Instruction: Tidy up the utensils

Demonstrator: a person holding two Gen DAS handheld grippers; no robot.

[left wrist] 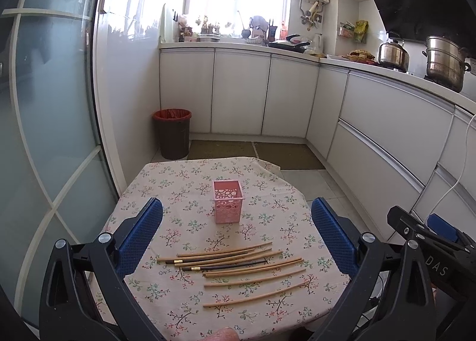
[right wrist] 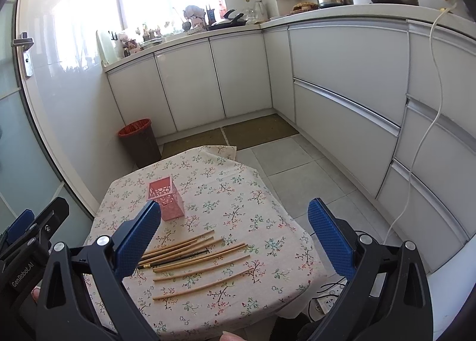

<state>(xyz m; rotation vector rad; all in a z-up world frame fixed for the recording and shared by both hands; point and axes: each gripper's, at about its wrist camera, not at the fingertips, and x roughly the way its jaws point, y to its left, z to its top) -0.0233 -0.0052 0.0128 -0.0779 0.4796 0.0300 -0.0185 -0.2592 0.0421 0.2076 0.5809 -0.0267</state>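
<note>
Two grippers, left point(left wrist: 236, 231) and right point(right wrist: 235, 229), both spread wide, holding nothing, above floral table point(left wrist: 184, 180). Loose chopsticks point(left wrist: 238, 266) flat on cloth, just in front of upright pink holder point(left wrist: 228, 202).

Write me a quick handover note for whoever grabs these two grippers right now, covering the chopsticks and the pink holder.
Left gripper: open, empty, held above the table's near side.
Right gripper: open, empty, held beside it at the same level.
Chopsticks: all lying loose in a rough row on the flowered tablecloth, mostly light wooden ones with a couple of dark ones mixed in.
Pink holder: upright behind the chopsticks, apart from them, with no chopsticks showing in it.
Done: nothing visible yet.
Left: pick up the chopsticks and stand them in the holder, probably starting with the nearest.
</note>
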